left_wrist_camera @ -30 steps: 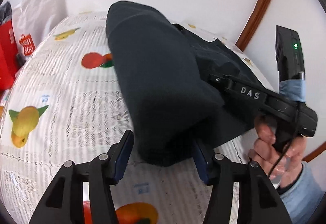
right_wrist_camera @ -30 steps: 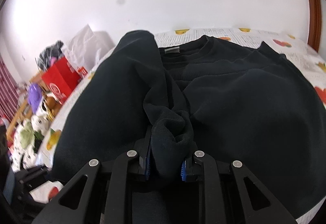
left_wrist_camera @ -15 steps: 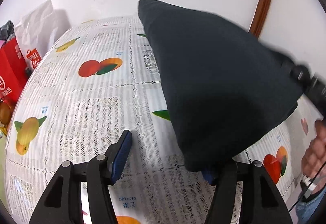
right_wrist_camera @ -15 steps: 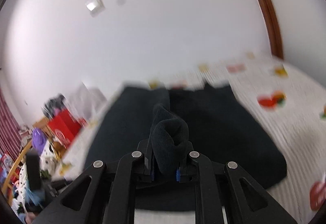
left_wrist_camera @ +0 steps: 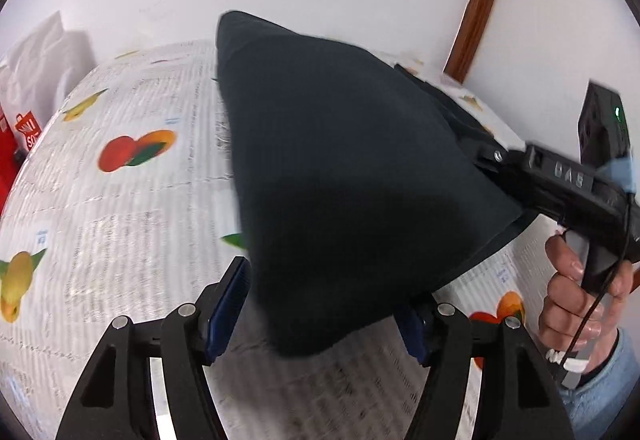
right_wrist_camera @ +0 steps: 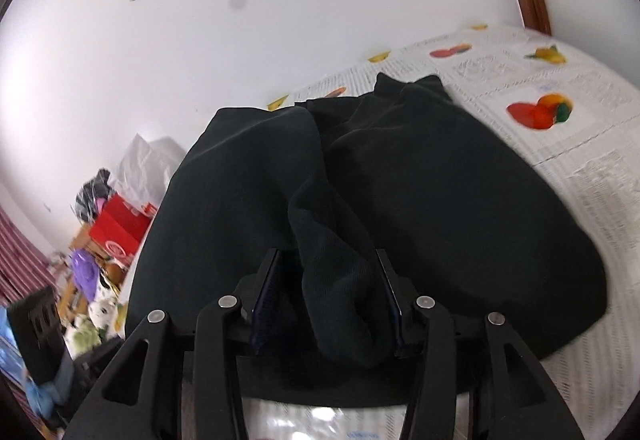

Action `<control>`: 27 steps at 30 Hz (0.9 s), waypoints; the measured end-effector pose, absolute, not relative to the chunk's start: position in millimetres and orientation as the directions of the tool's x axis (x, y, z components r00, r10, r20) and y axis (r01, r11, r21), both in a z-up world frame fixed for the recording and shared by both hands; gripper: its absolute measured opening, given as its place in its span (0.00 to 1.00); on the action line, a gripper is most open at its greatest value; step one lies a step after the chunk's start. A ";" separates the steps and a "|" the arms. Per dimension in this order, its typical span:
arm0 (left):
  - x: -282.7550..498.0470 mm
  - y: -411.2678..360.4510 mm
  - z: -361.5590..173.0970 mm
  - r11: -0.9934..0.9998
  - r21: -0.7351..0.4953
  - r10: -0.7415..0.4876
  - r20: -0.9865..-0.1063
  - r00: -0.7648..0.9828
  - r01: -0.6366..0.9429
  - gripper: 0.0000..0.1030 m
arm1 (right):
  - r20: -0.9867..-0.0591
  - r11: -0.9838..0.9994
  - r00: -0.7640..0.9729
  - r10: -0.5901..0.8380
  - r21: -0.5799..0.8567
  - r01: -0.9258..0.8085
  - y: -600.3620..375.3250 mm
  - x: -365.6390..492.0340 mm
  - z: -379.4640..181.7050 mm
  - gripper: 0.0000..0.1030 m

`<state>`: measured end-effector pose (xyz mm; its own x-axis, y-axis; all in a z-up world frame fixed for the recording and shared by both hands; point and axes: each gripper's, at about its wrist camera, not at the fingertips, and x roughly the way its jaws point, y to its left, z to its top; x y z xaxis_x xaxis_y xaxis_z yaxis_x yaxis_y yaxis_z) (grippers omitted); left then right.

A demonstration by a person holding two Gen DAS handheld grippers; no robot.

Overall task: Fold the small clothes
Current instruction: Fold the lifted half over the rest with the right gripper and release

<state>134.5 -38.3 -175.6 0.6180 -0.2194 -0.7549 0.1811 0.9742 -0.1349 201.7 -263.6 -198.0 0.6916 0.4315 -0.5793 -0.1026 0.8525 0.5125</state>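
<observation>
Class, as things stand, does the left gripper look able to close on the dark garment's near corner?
Probably yes: the left gripper is open, and the garment corner hangs between its fingers, with nothing else in the way.

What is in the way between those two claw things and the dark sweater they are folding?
Nothing visible. The dark sweater already lies between the fingers of the right gripper, which are parted around a bunched fold. A corner of it hangs between the wide-open fingers of the left gripper.
</observation>
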 end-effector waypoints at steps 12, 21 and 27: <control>146.4 -52.7 -180.6 0.991 -0.067 -0.126 -0.770 0.626 0.117 0.67 | -0.376 0.923 0.885 0.274 0.362 -0.131 -302.1 169.1 -136.1 0.12; 142.6 -55.3 -181.5 0.990 -0.034 -0.115 -0.756 0.644 0.136 0.69 | -0.581 0.945 0.791 0.192 0.326 0.010 -336.9 176.7 -193.1 0.16; 141.2 -59.0 -175.0 0.974 -0.118 -0.214 -0.747 0.630 0.192 0.69 | -0.595 0.937 0.780 0.193 0.349 0.034 -338.0 176.5 -193.9 0.28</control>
